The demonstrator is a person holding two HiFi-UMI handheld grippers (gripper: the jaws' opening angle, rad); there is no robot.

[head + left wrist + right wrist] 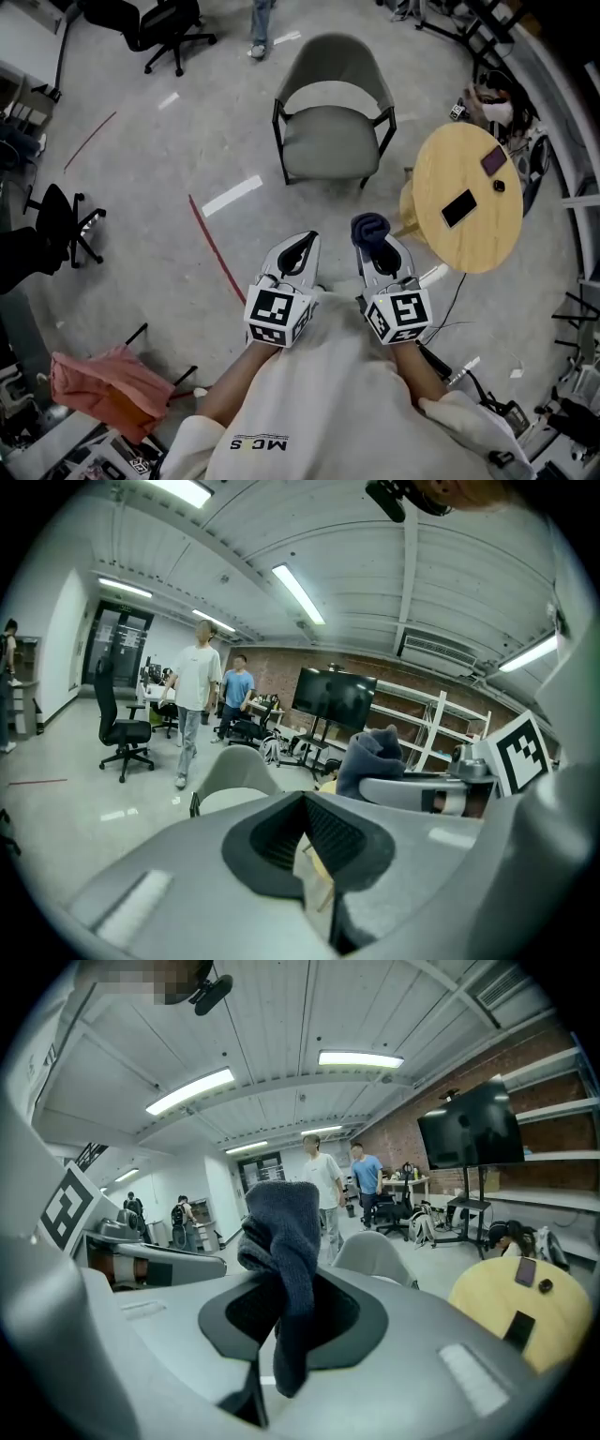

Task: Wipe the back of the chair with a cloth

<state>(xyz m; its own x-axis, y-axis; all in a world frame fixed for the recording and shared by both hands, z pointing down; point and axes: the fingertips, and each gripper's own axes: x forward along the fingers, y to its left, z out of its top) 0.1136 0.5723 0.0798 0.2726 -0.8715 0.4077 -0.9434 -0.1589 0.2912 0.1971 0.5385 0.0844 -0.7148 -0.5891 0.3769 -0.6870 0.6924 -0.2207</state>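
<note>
The right gripper (375, 246) is clamped on a dark blue cloth (369, 228), which bunches above the jaws and hangs down between them. The left gripper (299, 247) has its jaws drawn nearly together on nothing. Both are held near the person's body. The grey armchair (330, 112) stands straight ahead and well apart from both, with its seat facing the person, so its curved back is the far side. A round wooden table (487, 220) stands to its right. The cloth-bearing right gripper probably has to reach over or around the seat.
</note>
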